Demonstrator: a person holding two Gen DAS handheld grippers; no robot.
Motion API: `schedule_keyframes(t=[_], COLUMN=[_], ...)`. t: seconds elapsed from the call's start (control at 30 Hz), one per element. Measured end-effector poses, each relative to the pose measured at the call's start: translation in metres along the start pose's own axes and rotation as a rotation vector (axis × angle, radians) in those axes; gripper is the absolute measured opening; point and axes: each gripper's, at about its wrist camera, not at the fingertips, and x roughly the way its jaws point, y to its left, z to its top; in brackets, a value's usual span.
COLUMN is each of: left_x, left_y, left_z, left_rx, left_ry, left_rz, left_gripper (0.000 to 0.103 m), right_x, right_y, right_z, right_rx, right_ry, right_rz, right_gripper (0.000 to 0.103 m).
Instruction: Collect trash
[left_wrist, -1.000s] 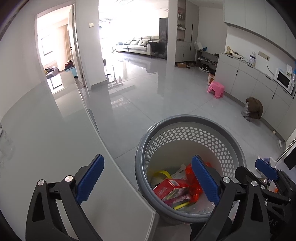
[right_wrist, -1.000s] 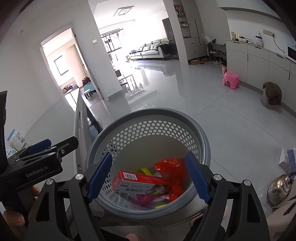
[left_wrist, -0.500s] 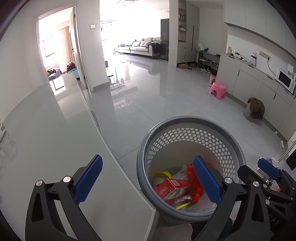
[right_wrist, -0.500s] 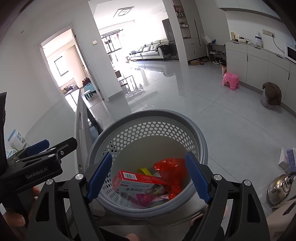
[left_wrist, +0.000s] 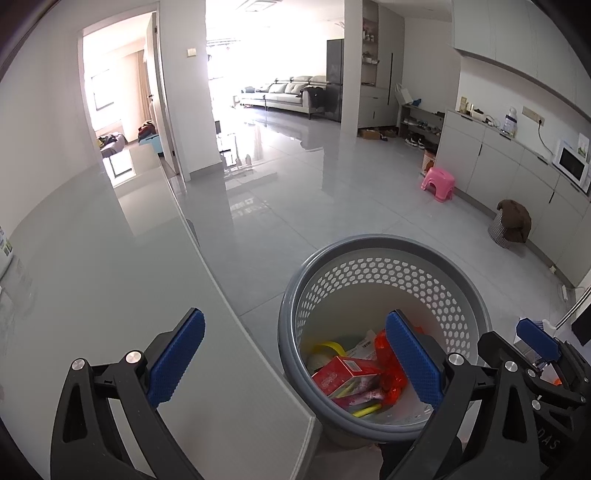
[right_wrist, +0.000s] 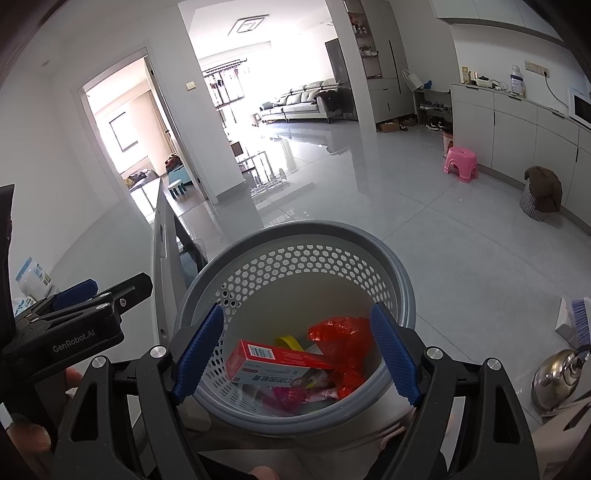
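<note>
A grey perforated trash basket (left_wrist: 384, 247) stands on the floor beside the white table (left_wrist: 110, 295); it also shows in the right wrist view (right_wrist: 295, 230). Inside lie a red box (right_wrist: 273, 360), a crumpled red wrapper (right_wrist: 343, 336), a yellow strip (right_wrist: 290, 341) and other bits of trash. The red box (left_wrist: 343, 376) shows in the left wrist view too. My left gripper (left_wrist: 295, 363) is open and empty, straddling the table edge and the basket's left rim. My right gripper (right_wrist: 297, 356) is open and empty, right above the basket.
A pink stool (left_wrist: 438, 182) and a covered checked basket (left_wrist: 509, 223) stand by the cabinets on the right. A steel kettle (right_wrist: 561, 376) and a brush (right_wrist: 580, 317) are at the right. A white tub (right_wrist: 33, 277) sits on the table at the left.
Both grippers stay open over the basket. The left view has drifted slightly left and back; the trash in the basket has not moved.
</note>
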Motion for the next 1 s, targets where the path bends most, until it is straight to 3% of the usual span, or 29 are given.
schedule_keyframes(t=[1.0], left_x=[-0.0017], left_y=[-0.0031], left_z=[-0.0023], left_rx=[0.013], left_ry=[-0.011], left_rz=[0.011], left_gripper=[0.096], right_x=[-0.0021], right_y=[0.0008], right_z=[0.0019], right_rx=[-0.008], right_ry=[0.001], right_rz=[0.002], right_gripper=[0.078])
